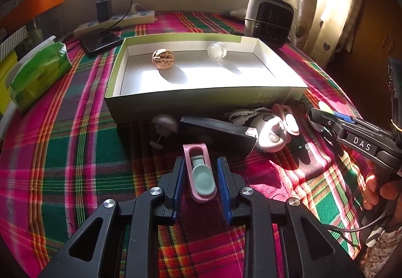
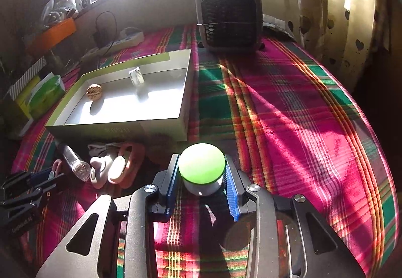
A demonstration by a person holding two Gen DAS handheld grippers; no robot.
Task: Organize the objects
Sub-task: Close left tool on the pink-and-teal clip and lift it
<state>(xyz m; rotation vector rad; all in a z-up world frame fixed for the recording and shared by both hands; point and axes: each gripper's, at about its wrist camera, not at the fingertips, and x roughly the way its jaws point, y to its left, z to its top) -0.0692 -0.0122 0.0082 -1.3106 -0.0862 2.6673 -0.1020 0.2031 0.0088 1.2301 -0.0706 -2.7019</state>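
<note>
Your plaid tablecloth point(image 1: 75, 152) covers the whole surface, and on it the shallow green-sided box point(image 1: 191, 102) sits with its white floor open to the window light. Behind its far right corner stands a small grey fan heater point(image 2: 228, 19); to its left lie a green tissue pack point(image 1: 37, 77) and a dark phone point(image 1: 100, 41).

Inside the box, a walnut point(image 1: 162, 58) rests left of centre and a clear round cap point(image 1: 216, 50) to its right, well apart.

In front of the box's near wall you have a loose cluster — a black flat case point(image 1: 221, 134), a white rounded gadget point(image 1: 270, 136) and a pale pink clip point(image 1: 289, 119), all touching or nearly so.

Your right gripper point(image 2: 202, 177) has its blue pads pressed on either side of a green-topped white knob point(image 2: 202, 167), near the box's right corner.

Your left gripper point(image 1: 200, 177) straddles a pink clip with a mint tab point(image 1: 199, 177) lying on the cloth — the left pad touches it, while a narrow gap shows at the right, so no firm grip.
</note>
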